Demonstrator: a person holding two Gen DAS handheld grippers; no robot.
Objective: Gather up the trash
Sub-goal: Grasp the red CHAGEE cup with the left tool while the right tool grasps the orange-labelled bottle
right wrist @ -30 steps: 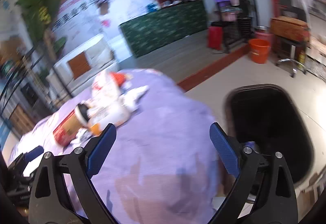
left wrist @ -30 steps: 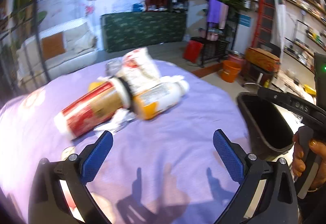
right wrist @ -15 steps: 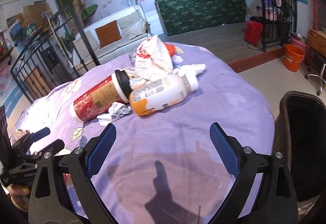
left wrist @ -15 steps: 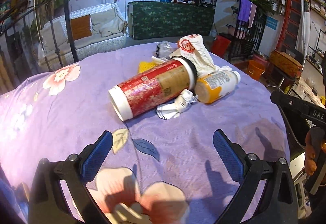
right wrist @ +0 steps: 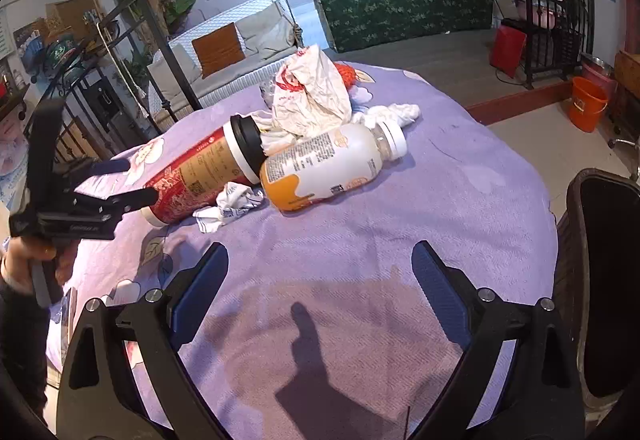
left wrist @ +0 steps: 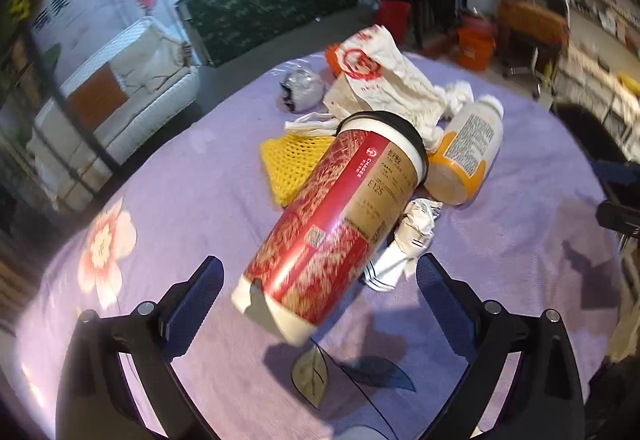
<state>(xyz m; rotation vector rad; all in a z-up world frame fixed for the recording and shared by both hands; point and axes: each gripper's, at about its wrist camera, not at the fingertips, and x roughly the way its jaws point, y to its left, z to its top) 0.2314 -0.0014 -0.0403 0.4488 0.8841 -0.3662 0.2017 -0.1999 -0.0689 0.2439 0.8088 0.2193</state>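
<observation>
Left gripper (left wrist: pixel 318 282), jaws wide apart and holding nothing, frames the base of a toppled red paper cup (left wrist: pixel 340 215) on the tabletop (left wrist: pixel 192 191). Right gripper (right wrist: pixel 320 270), likewise spread and empty, faces the plastic bottle (right wrist: pixel 328 165).

cup (right wrist: pixel 196 175) lying on the desk (right wrist: pixel 460 199), bottle (right wrist: pixel 328 165) touching its right, crumpled paper (right wrist: pixel 230 205) in front, bag (right wrist: pixel 314 95) behind, bin (right wrist: pixel 600 260) far right
</observation>
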